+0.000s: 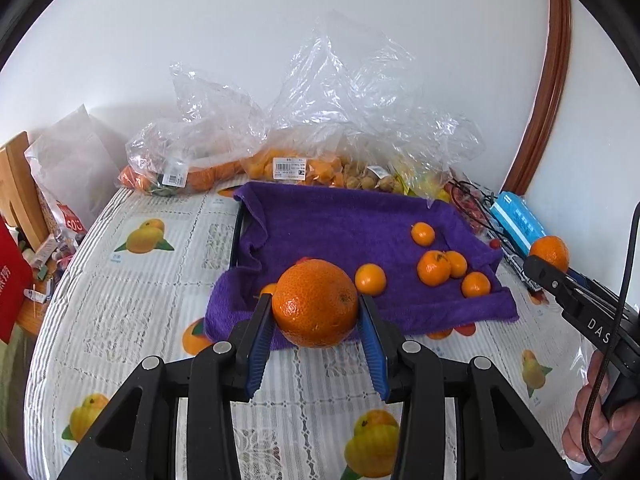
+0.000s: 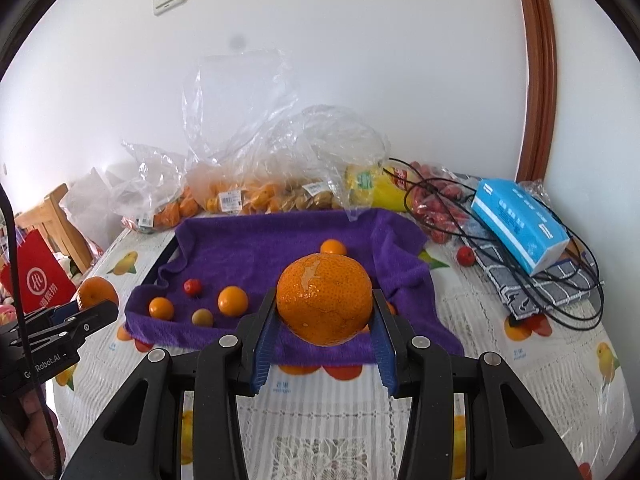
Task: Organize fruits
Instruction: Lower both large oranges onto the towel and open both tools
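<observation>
Firmly clamped at its widest girth, each round, pebbly-skinned orange (image 1: 315, 303) (image 2: 324, 299) looks solid yet bruisable in the left gripper (image 1: 316, 312) and right gripper (image 2: 325, 312).

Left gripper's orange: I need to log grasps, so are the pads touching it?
Touching. The left wrist view shows both blue pads of the left gripper pressed against the orange.

right gripper (image 1: 538, 266): "DAS" | left gripper (image 2: 98, 312): "Robot.AI" | other labels unreadable
</observation>
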